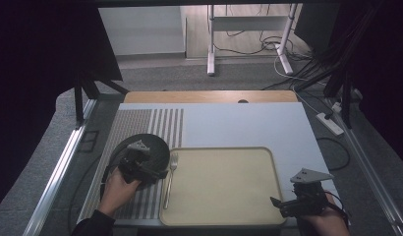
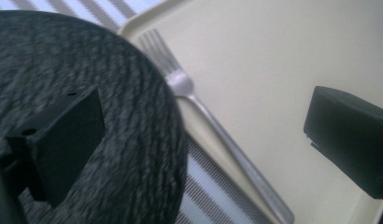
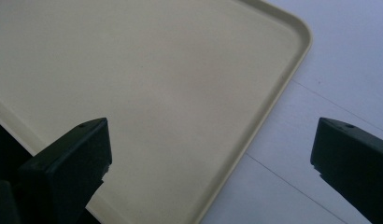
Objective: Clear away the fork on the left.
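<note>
A silver fork (image 1: 170, 179) lies lengthwise along the left edge of a beige tray (image 1: 224, 189), tines pointing away from me. A round black woven mat (image 1: 153, 143) rests on the striped surface just left of the tray. My left gripper (image 1: 159, 173) hovers over the mat's near edge, jaws open and empty. In the left gripper view one jaw is over the mat (image 2: 133, 116) and the other over the tray (image 2: 273, 56), with the fork (image 2: 217, 130) between and below them. My right gripper (image 1: 277, 203) is open and empty at the tray's front right corner (image 3: 157, 84).
The tray sits on a pale table sheet (image 1: 248, 123) with a grey striped section (image 1: 140, 123) at the left. Metal rails (image 1: 57, 172) run along both sides of the table. Cables and a power strip (image 1: 330, 123) lie on the floor at the right.
</note>
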Available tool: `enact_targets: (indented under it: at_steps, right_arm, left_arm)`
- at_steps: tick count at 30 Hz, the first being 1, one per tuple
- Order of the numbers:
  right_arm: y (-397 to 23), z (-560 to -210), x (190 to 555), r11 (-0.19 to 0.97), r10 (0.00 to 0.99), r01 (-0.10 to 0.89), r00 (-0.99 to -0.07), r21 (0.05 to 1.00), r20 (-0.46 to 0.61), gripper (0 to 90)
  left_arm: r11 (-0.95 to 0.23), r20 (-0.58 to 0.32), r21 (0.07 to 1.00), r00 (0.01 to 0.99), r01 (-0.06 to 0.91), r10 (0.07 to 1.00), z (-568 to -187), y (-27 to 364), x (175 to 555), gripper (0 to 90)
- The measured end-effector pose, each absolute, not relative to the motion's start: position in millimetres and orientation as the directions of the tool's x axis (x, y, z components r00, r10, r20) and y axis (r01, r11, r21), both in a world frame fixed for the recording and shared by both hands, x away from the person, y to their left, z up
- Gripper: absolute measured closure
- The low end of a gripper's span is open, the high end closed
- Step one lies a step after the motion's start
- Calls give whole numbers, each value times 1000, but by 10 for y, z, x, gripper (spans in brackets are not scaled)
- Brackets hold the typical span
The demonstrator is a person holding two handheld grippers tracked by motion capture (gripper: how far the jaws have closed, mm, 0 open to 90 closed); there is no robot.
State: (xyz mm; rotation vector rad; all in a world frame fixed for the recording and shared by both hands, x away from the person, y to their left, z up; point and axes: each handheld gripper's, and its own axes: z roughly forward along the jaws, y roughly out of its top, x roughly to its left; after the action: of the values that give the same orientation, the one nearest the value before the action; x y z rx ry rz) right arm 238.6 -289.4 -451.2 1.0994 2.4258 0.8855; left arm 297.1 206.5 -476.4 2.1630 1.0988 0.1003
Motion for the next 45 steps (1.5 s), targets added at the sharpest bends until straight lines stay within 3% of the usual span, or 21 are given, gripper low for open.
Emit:
enact_targets:
  at_steps: [45]
  right_arm:
    - [-2894, -4512, 2388, 500, 771, 561, -635, 660, -45, 0]
  left_arm:
    - [-219, -275, 677, 518, 702, 810, -4811, 2835, 2290, 0]
